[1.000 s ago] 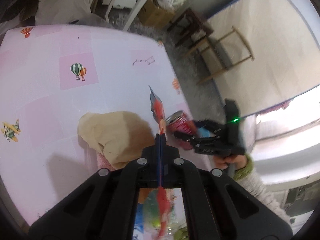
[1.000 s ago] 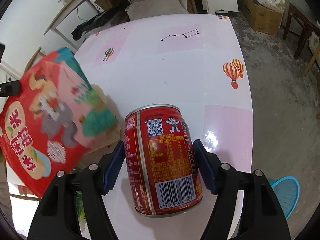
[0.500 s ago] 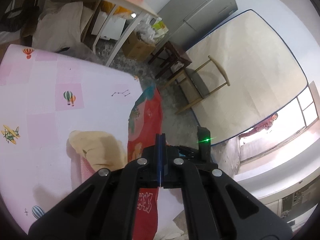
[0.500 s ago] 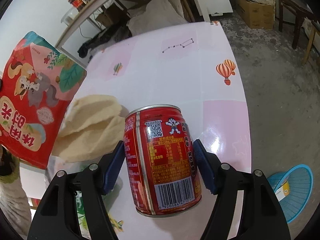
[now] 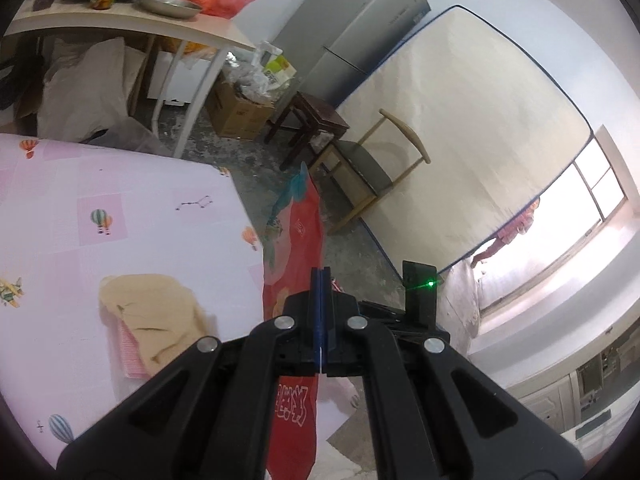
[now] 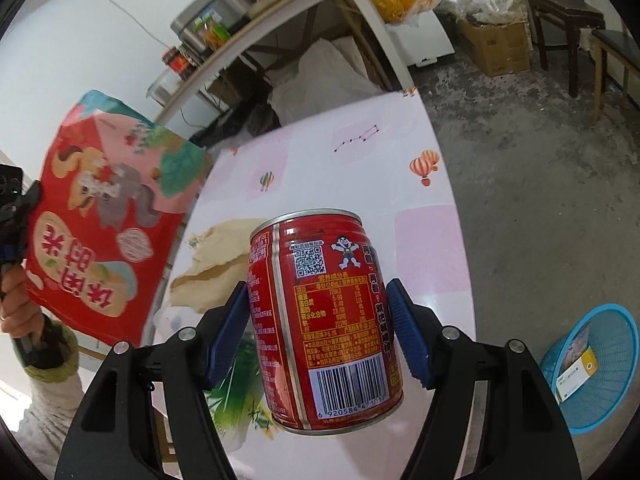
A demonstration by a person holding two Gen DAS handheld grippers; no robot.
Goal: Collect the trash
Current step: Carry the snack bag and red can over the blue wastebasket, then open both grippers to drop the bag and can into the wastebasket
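My right gripper (image 6: pixel 318 332) is shut on a red drink can (image 6: pixel 324 320), held upright above the pink table (image 6: pixel 420 240); both blue pads press its sides. My left gripper (image 5: pixel 321 312) is shut on a red snack bag (image 5: pixel 296 248), seen edge-on and hanging past the table's right edge. From the right wrist view the same snack bag (image 6: pixel 100 216) shows its printed face at the left, with a hand (image 6: pixel 20 300) on the left gripper's handle. A blue mesh bin (image 6: pixel 592 364) with a carton inside stands on the floor at the lower right.
A tan crumpled paper (image 5: pixel 156 316) lies on a pink cloth on the table (image 5: pixel 120 208). Beyond the table are a wooden chair (image 5: pixel 372 168), a dark stool (image 5: pixel 316 120), a cardboard box (image 5: pixel 240 112), a fridge and a cluttered side table (image 6: pixel 280 12).
Both grippers rose from the table with their loads. The snack bag came up and swung toward the table's right edge; the can is higher, and the blue bin has come into view.
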